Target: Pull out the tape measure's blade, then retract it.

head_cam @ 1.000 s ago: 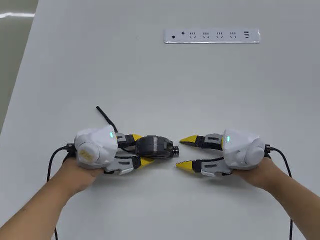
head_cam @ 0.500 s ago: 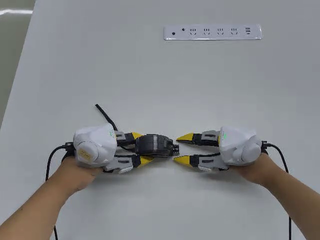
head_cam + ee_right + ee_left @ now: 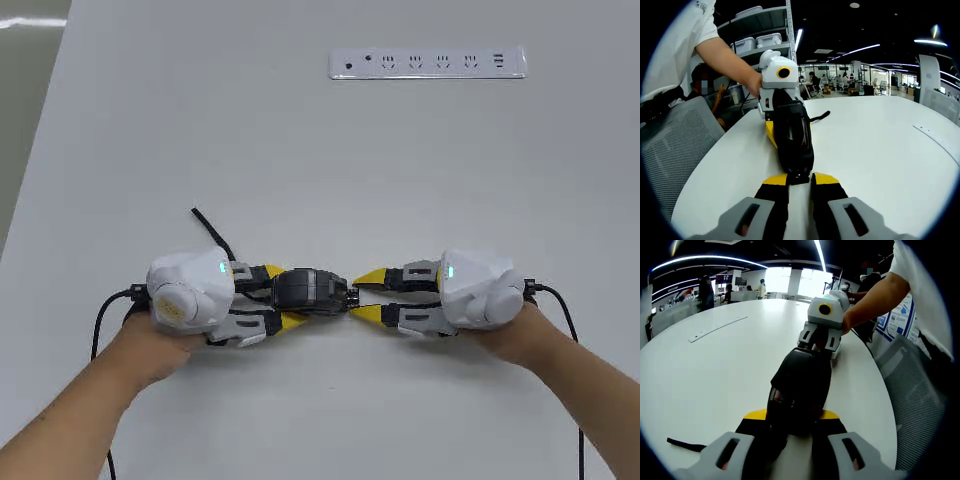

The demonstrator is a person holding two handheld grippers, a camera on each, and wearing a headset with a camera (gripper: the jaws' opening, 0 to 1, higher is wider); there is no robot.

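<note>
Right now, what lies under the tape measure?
The white table, bare around it. The left gripper clamps the tape measure; its underside and table contact are hidden by the case.

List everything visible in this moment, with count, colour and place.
table: one, white, under everything.
power strip: one, white, far side of the table.
tape measure: one, black and dark grey, between the two grippers, blade not pulled out.
strap: one, black, on the table by the left gripper.
mesh chair: at least one, grey, beside the table.
cables: two, black, trailing from the grippers.
left gripper: one, white with yellow tips, shut on the tape measure's body.
right gripper: one, white with yellow tips, jaws apart either side of the tape measure's front end.
hands: two, holding the grippers.
</note>
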